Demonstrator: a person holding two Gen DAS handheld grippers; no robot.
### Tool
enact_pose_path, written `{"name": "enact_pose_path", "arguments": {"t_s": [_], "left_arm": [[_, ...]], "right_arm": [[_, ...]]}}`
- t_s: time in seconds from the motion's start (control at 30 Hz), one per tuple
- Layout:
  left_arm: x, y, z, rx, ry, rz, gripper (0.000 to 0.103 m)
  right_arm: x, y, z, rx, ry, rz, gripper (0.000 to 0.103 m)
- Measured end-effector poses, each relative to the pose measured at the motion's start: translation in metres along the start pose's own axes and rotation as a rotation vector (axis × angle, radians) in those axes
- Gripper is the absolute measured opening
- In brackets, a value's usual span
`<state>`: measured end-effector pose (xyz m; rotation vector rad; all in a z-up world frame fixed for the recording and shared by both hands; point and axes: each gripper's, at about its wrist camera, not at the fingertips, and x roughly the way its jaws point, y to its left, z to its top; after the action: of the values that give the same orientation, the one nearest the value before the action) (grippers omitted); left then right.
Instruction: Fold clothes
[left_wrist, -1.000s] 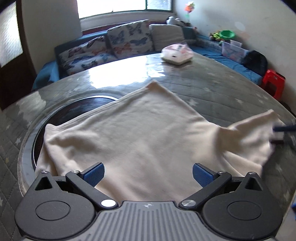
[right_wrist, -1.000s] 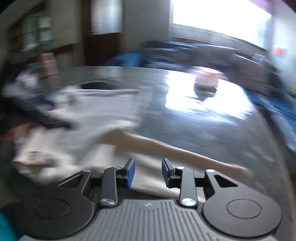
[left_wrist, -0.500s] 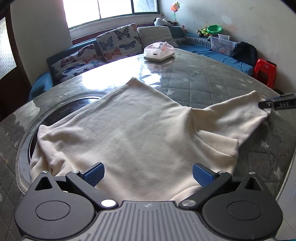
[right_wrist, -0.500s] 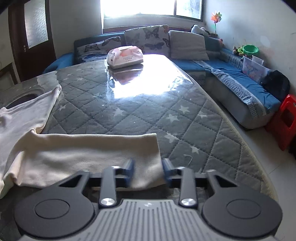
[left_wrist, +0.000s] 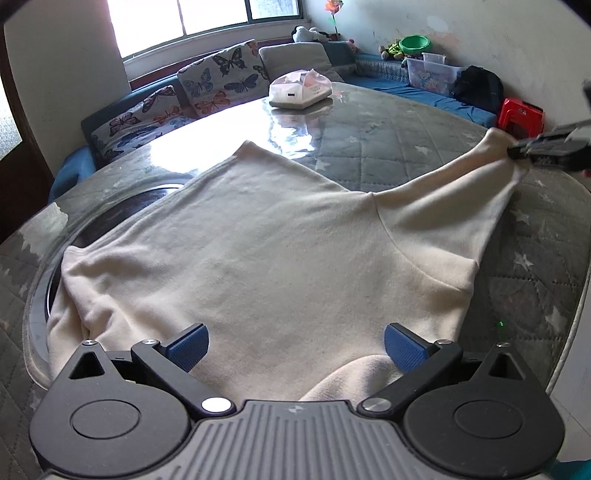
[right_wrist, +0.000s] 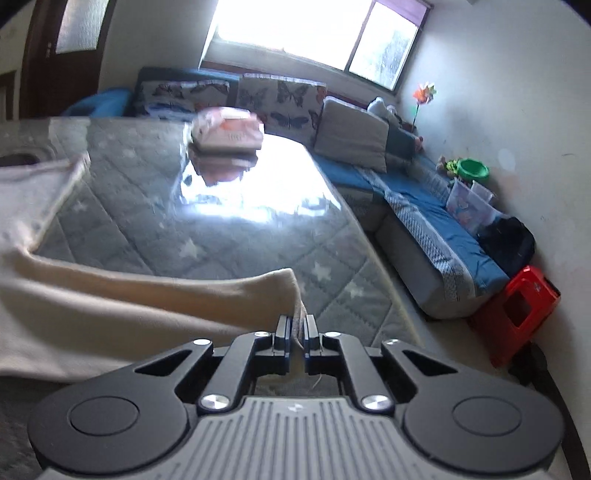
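Observation:
A cream long-sleeved top (left_wrist: 258, 251) lies spread on the round quilted table (left_wrist: 406, 136). My left gripper (left_wrist: 295, 343) is open and empty, low over the top's near edge. My right gripper (right_wrist: 296, 334) is shut on the cuff of the right sleeve (right_wrist: 236, 295) and holds it lifted off the table. In the left wrist view the right gripper (left_wrist: 546, 147) shows at the far right, pulling the sleeve (left_wrist: 461, 192) up and outward.
A pink and white tissue pack (left_wrist: 301, 90) lies at the table's far side. A dark round inset (left_wrist: 122, 210) is partly under the top. A sofa with butterfly cushions (left_wrist: 207, 85) stands behind, and a red stool (right_wrist: 521, 310) by the wall.
My right gripper has closed on the sleeve cuff and lifted it off the table, up and outward. My left gripper has stayed open over the near edge.

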<state>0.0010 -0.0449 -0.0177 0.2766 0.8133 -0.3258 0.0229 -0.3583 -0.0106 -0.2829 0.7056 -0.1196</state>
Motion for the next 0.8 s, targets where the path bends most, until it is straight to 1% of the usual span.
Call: {"name": "enact_pose_path", "arguments": {"t_s": [0.07, 0.1, 0.2, 0.3, 0.4, 0.47, 0.53, 0.67, 0.8], "left_arm": [[-0.001, 0.001, 0.0, 0.0, -0.002, -0.002, 0.103], [-0.002, 0.002, 0.001, -0.001, -0.004, -0.003, 0.103], [-0.007, 0.008, 0.002, -0.015, -0.02, -0.004, 0.103], [-0.016, 0.018, 0.003, -0.049, -0.044, -0.007, 0.103], [-0.024, 0.033, 0.002, -0.089, -0.062, -0.014, 0.103], [-0.029, 0.045, -0.001, -0.113, -0.071, 0.008, 0.103], [-0.034, 0.061, -0.005, -0.144, -0.074, 0.036, 0.103], [-0.039, 0.098, -0.012, -0.217, -0.072, 0.098, 0.103], [-0.03, 0.138, -0.015, -0.293, -0.044, 0.16, 0.103]], "right_arm": [[0.011, 0.001, -0.006, 0.012, 0.012, -0.014, 0.008], [0.011, 0.001, -0.006, 0.014, 0.006, -0.025, 0.013], [0.002, -0.003, 0.0, 0.041, -0.003, -0.015, 0.015], [-0.017, 0.003, 0.01, 0.036, -0.052, 0.043, 0.018], [-0.024, 0.016, 0.016, 0.035, -0.074, 0.145, 0.022], [-0.024, 0.024, 0.018, 0.036, -0.077, 0.211, 0.025], [-0.017, 0.034, 0.015, 0.032, -0.056, 0.256, 0.025], [-0.009, 0.048, 0.009, 0.002, -0.012, 0.26, 0.025], [-0.028, 0.061, 0.016, -0.029, -0.044, 0.307, 0.027]]}}
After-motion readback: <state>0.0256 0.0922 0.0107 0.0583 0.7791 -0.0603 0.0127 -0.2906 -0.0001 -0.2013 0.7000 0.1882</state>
